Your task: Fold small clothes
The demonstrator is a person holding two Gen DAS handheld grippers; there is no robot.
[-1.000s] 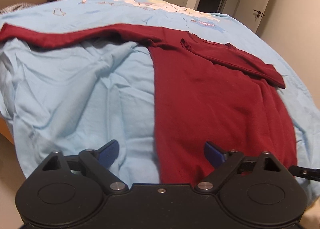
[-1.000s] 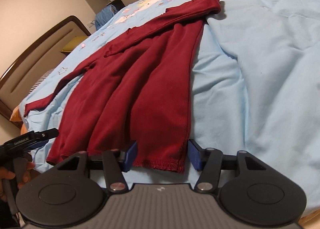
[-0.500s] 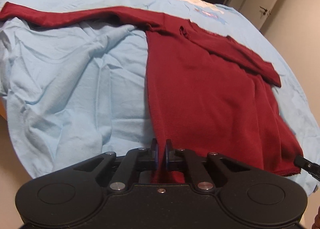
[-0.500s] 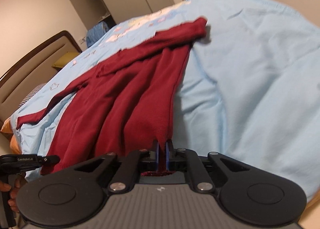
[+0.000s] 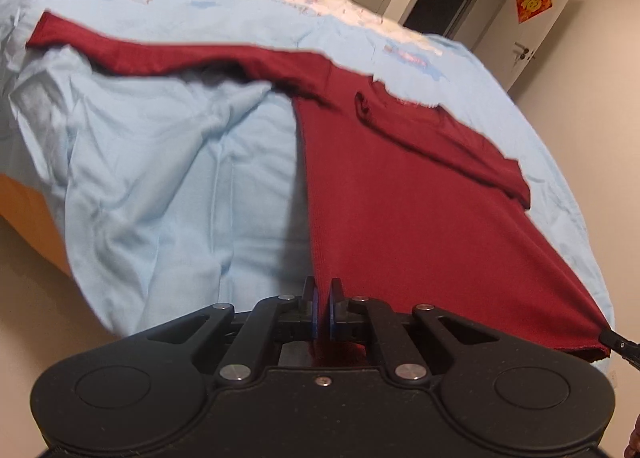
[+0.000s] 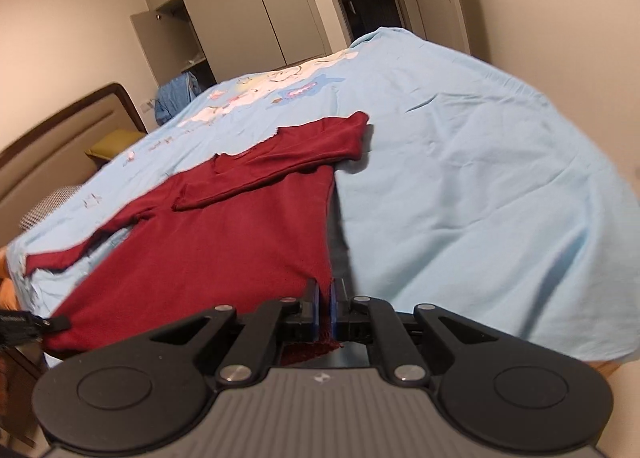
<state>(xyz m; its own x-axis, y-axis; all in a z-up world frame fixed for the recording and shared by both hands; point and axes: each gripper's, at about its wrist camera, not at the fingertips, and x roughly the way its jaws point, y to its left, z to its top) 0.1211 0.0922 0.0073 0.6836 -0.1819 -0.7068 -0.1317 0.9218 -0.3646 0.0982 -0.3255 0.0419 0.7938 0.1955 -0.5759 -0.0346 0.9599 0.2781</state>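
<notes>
The dark red long-sleeved top (image 5: 400, 194) is lying spread on the light blue sheet (image 5: 168, 186) of the bed, neck end toward the far side, hem at the near edge. One sleeve (image 5: 168, 52) is stretching out straight to the left across the sheet; the other sleeve (image 6: 280, 156) is already lying folded in across the chest. The hem is coming up off the bed, pulled taut between its two corners.

The left gripper (image 5: 323, 312) is clamping the hem corner on its side, its blue-padded fingers (image 5: 314, 310) clenched together with red cloth pinched between them. The right gripper (image 6: 325, 312) is doing the same at the opposite corner, its fingers (image 6: 335, 310) squeezed on the fabric, a bit of ribbed edge hanging out below. Each gripper's tip is also peeking into the other's view at the far hem corner.

So the step in hand looks like the bottom-to-top fold: both corners taken, the hem beginning to lift. The next move, I reckon, is calling for both hands to be carrying the hem up and forward together, keeping the edge level and tight, and laying it down near the shoulders. The outstretched sleeve is still wanting folding in, so it may trail out at the side. The soft knit is likely sagging in the middle if the hands drift closer together.
</notes>
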